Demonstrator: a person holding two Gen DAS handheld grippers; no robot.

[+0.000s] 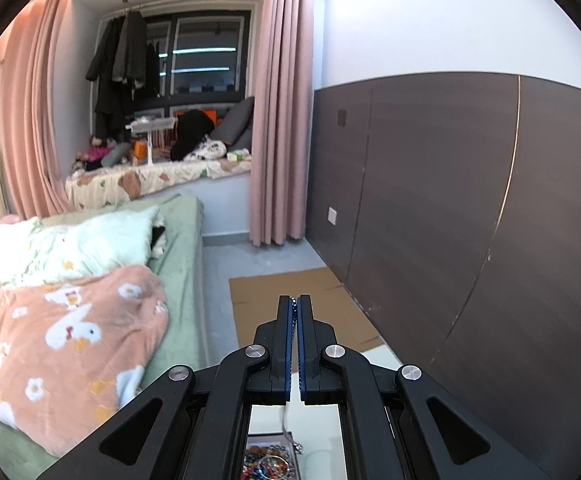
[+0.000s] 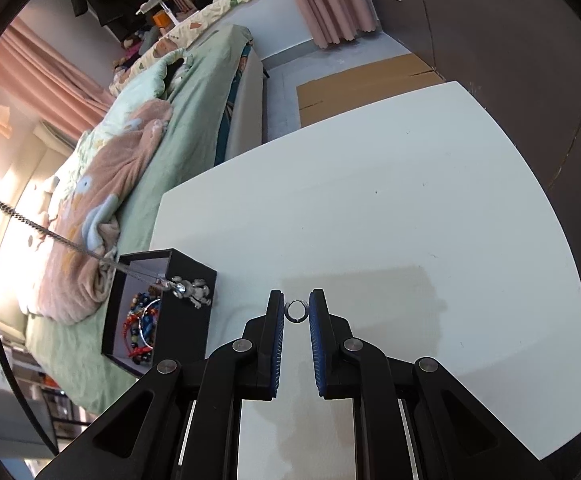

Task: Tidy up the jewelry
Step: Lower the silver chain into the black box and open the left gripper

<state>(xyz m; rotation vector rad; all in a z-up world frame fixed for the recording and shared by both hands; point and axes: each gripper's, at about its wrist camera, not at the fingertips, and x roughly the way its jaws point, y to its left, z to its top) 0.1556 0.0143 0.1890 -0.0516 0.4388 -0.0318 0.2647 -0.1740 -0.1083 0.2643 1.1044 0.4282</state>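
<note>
My left gripper (image 1: pixel 295 300) is shut on a silver chain necklace (image 2: pixel 50 236). It holds it high, and the chain hangs down to a silver figure pendant (image 2: pixel 192 290) at the rim of a black jewelry box (image 2: pixel 188 336). The box holds colourful bead bracelets (image 2: pixel 140 328) and shows below the left gripper (image 1: pixel 268 460) too. My right gripper (image 2: pixel 296 298) is slightly open around a small silver ring (image 2: pixel 296 311) that sits between the fingertips on the white table (image 2: pixel 410 200).
A bed with a green sheet and a pink blanket (image 2: pixel 102 216) runs along the table's left side. A dark wall panel (image 1: pixel 470 200) stands to the right. Cardboard (image 1: pixel 290 300) lies on the floor beyond the table.
</note>
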